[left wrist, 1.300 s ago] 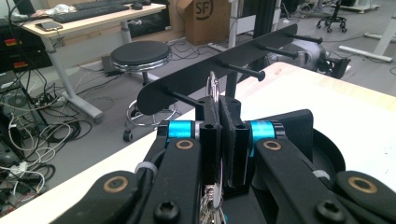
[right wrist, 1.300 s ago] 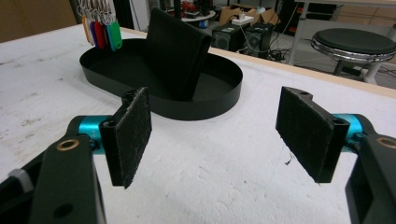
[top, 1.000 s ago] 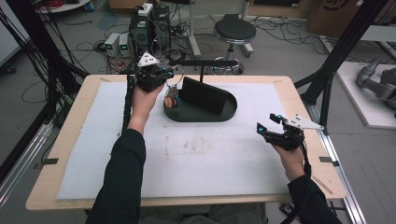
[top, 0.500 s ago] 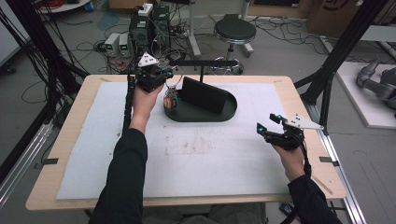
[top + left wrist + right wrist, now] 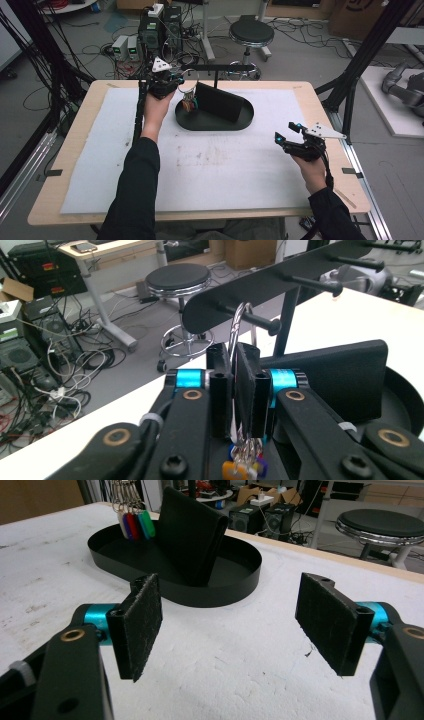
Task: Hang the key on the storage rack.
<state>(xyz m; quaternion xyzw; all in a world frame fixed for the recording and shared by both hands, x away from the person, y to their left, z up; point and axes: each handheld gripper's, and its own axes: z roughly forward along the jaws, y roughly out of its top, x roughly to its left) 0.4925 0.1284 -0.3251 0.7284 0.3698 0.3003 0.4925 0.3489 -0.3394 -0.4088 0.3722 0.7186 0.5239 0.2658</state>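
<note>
Left gripper view: the left hand-held gripper [image 5: 235, 385] has just been easing its jaws, though the pads still pinch the key ring [image 5: 239, 325] looped over a peg of the black rack [image 5: 280, 277], at the table's twelve o'clock. At four o'clock, the right hand-held gripper [image 5: 230, 625] hovers with jaws wide apart, near the black tray [image 5: 235, 587].

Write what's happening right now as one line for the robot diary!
left gripper: jaws just easing open, key ring between pads, looped on rack peg | right gripper: open, over mat | tray: wallet inside
</note>
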